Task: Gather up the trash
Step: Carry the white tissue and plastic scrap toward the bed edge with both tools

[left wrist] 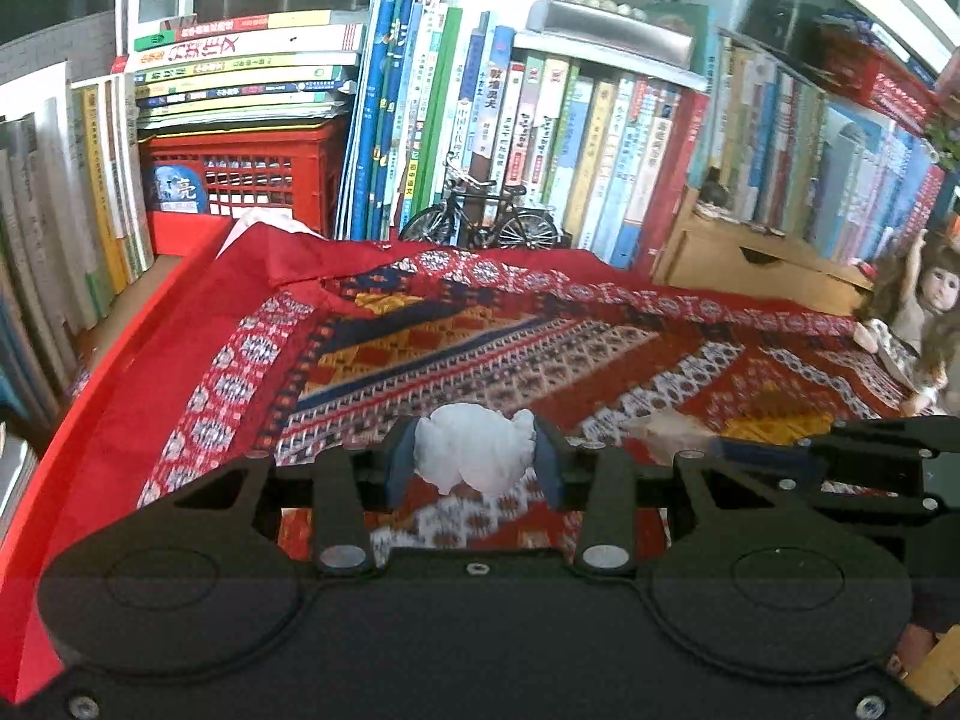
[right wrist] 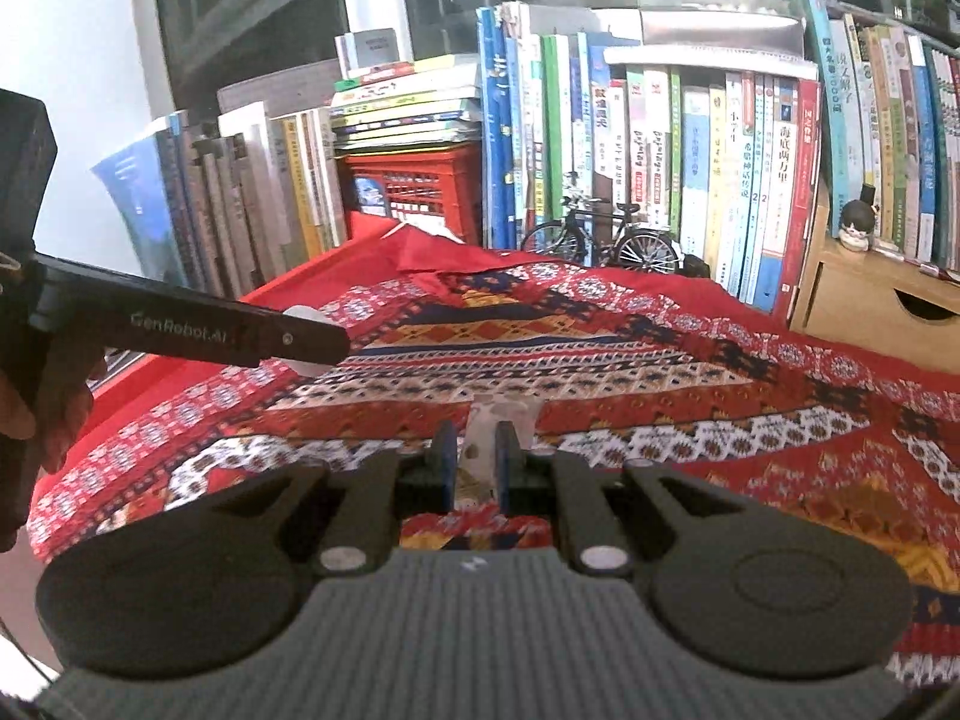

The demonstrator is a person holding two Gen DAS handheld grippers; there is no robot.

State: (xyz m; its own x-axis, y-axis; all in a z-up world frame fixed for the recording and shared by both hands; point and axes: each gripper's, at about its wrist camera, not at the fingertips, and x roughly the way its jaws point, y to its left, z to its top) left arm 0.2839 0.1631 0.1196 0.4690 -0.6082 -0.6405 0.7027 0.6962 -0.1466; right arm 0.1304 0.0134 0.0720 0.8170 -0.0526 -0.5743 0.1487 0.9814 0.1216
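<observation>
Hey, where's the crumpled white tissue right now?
In the left wrist view the crumpled white tissue sits low at centre, pinched in the left gripper above the patterned red cloth, with the right gripper just to its right.

Patterned cloth (right wrist: 660, 372) lies open ahead; books (right wrist: 690, 168) and toy bicycle (right wrist: 600, 240) wall its far edge.

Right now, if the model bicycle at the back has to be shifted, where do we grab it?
Grip the top tube of the model bicycle, coming from above with the fingers closing front to back. It stands upright and side-on, so the frame is thin in that direction. The books close behind it block an approach from the rear. It is probably light, so grip gently.
</observation>
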